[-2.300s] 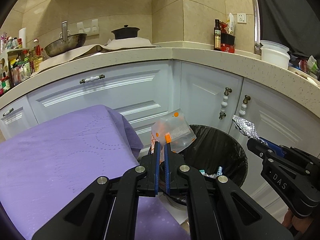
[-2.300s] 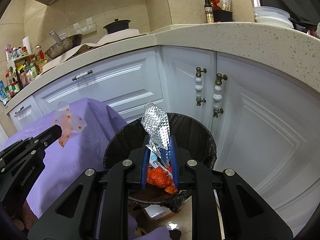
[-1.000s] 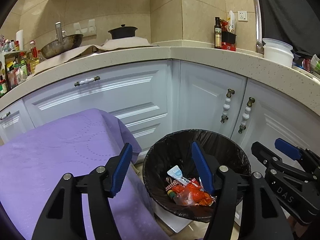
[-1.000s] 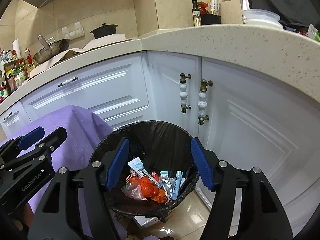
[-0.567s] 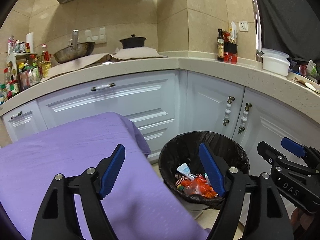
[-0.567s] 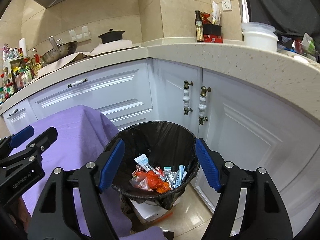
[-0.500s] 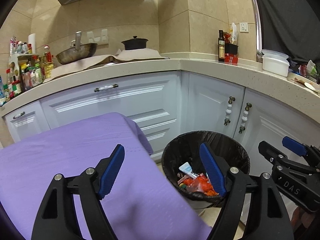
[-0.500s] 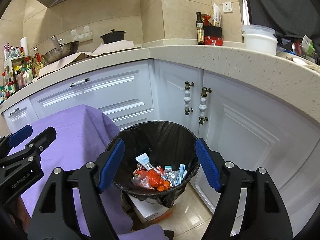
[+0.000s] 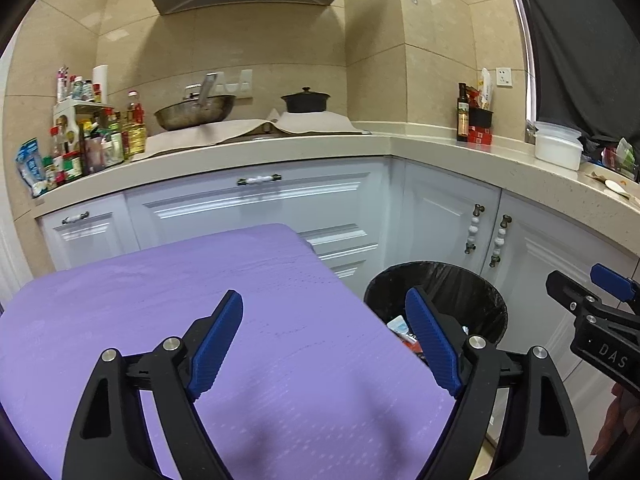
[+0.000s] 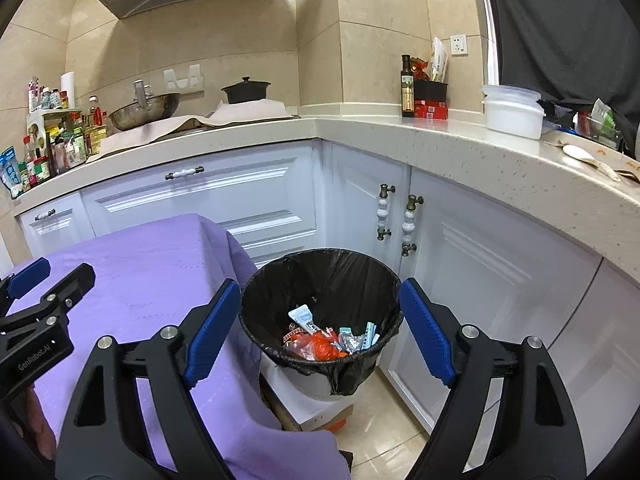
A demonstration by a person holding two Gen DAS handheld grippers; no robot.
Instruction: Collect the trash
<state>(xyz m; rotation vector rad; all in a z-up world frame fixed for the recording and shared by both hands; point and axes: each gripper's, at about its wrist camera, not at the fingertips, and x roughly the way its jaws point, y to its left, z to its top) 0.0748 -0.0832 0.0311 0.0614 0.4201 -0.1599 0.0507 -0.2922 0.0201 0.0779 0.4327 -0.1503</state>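
Trash [image 10: 320,342] sits in the black-lined bin [image 10: 276,280] on the floor by the white cabinets [image 10: 224,196]. My left gripper [image 9: 324,332] hangs over the purple cloth [image 9: 140,280], my right gripper [image 10: 320,320] frames the bin; both jaws have just been opening, spread wide, nothing between them.

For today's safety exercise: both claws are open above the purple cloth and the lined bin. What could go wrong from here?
1. The bin liner hangs loosely over the rim; a claw brushing it could pull it inward.
2. The purple cloth drapes right beside the bin, so the left claw might snag it.
3. The right claw and the left work close together and could collide.
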